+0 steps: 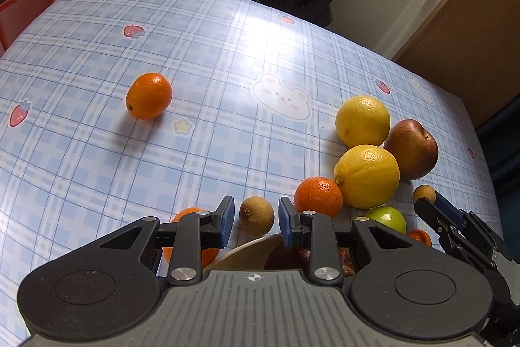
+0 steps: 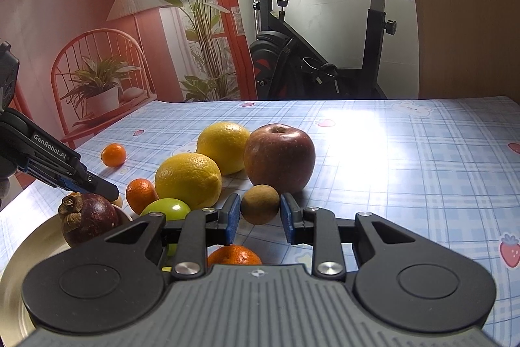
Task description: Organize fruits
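Note:
In the right wrist view my right gripper (image 2: 260, 212) is shut on a small brown fruit (image 2: 260, 204), whose sides meet both blue pads, just in front of the red apple (image 2: 279, 156). From the left wrist view that same fruit (image 1: 424, 193) sits at the right gripper's tip (image 1: 427, 204). My left gripper (image 1: 256, 218) hovers over the plate rim (image 1: 247, 249) with its jaws nearly together. A second small brown fruit (image 1: 256, 214) shows in the gap, clear of both pads. A dark mangosteen (image 2: 89, 218) lies on the metal plate (image 2: 19, 265).
Two lemons (image 1: 362, 121) (image 1: 367, 176), a small orange (image 1: 318, 195), a green fruit (image 1: 386, 217) and another orange (image 1: 419, 236) crowd the table's right side. One orange (image 1: 149, 95) lies alone at the left. Another orange (image 1: 188, 213) sits under my left fingers. An exercise bike stands behind the table.

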### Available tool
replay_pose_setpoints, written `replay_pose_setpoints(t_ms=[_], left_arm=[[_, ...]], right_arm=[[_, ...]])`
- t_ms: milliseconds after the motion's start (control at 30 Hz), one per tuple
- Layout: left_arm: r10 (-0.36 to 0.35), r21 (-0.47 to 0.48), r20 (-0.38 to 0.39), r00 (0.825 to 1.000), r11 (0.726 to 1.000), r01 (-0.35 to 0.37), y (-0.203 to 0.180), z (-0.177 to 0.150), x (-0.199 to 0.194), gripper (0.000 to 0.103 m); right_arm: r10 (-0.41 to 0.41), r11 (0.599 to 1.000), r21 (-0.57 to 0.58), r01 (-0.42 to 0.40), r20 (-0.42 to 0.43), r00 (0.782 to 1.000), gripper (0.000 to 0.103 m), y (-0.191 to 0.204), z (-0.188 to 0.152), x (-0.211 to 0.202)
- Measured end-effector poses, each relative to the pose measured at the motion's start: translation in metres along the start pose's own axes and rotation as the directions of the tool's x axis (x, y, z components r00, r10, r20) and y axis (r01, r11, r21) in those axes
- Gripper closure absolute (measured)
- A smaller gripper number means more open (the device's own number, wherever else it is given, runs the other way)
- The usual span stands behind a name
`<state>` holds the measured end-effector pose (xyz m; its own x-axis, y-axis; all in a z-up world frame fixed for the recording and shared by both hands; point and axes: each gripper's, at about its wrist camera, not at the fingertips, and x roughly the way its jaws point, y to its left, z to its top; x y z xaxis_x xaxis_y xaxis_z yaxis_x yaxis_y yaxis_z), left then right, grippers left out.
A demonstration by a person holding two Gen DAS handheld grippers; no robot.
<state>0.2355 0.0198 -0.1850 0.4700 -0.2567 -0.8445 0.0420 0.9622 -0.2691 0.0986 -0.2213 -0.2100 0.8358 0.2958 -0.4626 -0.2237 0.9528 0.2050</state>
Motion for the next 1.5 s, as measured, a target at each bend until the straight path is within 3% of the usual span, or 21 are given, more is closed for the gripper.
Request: replay_pose_setpoints(t_ms=[67, 467, 700, 967, 1300, 1500], left_arm=[[0.013, 0.005, 0.007, 1.0, 1.0, -0.013, -0.001, 0.0, 0.002, 0.078], [0.003, 0.038, 0.086, 0.996, 0.999, -0.007, -0.009, -0.002, -0.024, 0.078], [-0.039, 0.085, 0.135, 0.99, 0.996, 0.027, -0.012, -0.021, -0.064, 0.078], [-0.061, 0.135, 0.164, 0.985, 0.99, 0.039, -0.002, -0.047, -0.088, 0.078], [-0.088, 0.119, 0.115, 0.989, 0.99, 0.075, 0.014, -0.064, -0.068, 0.078], [-0.087, 0.12, 0.104, 0.991, 0.99, 0.074, 0.02, -0.065, -0.056, 0.078]], right_arm=[[0.001, 1.0, 0.0, -0.001, 0.0, 1.0, 0.074, 0.0, 0.0, 0.0], [0.001, 1.0, 0.008, -0.002, 0.017, 1.0, 0.074, -0.002, -0.001, -0.004], [-0.008, 1.0, 0.0, 0.008, -0.008, 1.0, 0.074, 0.001, 0.001, -0.006], [0.027, 0.999, -0.018, -0.027, 0.008, 1.0, 0.074, 0.028, 0.002, -0.037], [0.07, 0.979, -0.186, -0.088, -0.104, 0.992, 0.074, 0.087, -0.014, -0.025], [0.063, 0.969, -0.229, -0.092, -0.13, 0.989, 0.074, 0.097, -0.015, -0.014]])
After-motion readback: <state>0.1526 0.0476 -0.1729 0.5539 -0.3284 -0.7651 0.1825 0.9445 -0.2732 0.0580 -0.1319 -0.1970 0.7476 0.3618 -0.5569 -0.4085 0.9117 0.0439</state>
